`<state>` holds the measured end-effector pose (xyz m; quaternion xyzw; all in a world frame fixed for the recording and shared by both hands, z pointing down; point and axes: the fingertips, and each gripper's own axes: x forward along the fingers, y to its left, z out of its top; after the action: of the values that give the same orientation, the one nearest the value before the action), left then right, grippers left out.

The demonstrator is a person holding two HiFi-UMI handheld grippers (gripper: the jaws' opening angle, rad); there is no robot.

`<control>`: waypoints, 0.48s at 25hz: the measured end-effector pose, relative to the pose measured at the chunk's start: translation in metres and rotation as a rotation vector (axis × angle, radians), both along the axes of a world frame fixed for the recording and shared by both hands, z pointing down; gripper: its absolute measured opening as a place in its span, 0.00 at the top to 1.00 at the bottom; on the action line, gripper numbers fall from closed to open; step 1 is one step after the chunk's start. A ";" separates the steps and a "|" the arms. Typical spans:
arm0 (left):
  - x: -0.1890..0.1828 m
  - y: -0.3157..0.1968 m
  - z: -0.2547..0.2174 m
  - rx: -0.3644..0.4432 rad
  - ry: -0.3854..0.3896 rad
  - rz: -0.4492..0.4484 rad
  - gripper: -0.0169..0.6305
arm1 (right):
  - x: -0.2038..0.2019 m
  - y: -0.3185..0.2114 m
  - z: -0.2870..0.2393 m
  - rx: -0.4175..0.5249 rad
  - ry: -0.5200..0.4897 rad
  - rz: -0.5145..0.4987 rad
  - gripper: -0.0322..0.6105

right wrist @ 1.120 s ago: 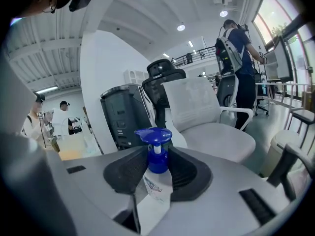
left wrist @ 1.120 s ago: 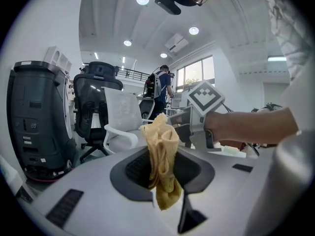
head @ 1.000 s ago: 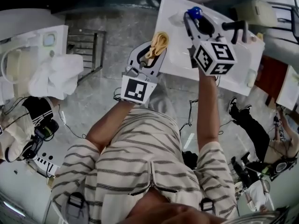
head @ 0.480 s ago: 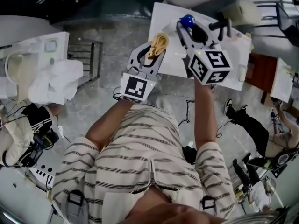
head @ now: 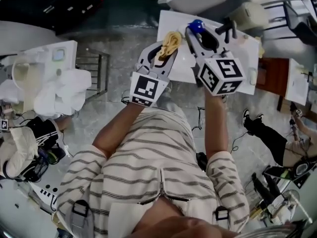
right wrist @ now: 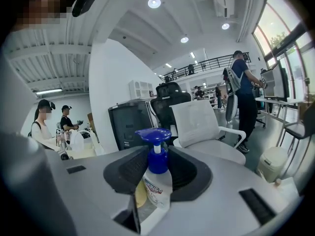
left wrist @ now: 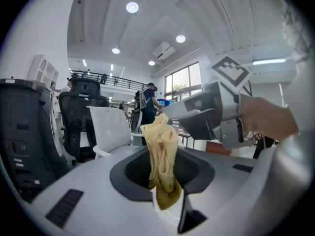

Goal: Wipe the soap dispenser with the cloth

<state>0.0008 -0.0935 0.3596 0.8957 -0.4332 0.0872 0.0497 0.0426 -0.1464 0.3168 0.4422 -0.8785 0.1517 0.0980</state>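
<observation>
Left gripper (head: 166, 48) pinched shut on a bunched yellow cloth (left wrist: 161, 156). Right gripper (head: 200, 29) stands half-spread, clamping the soap dispenser (right wrist: 154, 173) by its body, upright and aloft over the white table (head: 242, 58) (the two grippers sit just beside each other). Likely hazards: hard rubbing tugs the cloth free or twists the bottle loose. Open air all round; the table's near edge lies below.

A small dark object (head: 228, 29) lies on the white table (head: 243, 57).
</observation>
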 end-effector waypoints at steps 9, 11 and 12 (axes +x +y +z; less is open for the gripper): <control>0.016 0.005 -0.013 0.020 0.006 0.037 0.82 | 0.006 0.008 -0.015 0.035 0.034 0.009 0.75; 0.020 0.006 -0.014 0.021 0.004 0.048 0.82 | 0.007 0.008 -0.016 0.036 0.041 0.011 0.75; 0.021 0.006 -0.015 0.023 0.002 0.055 0.82 | 0.007 0.007 -0.016 0.038 0.044 0.012 0.75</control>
<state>0.0222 -0.0871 0.3450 0.9079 -0.4093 0.0825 0.0374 0.0497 -0.1389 0.3005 0.4523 -0.8763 0.1259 0.1081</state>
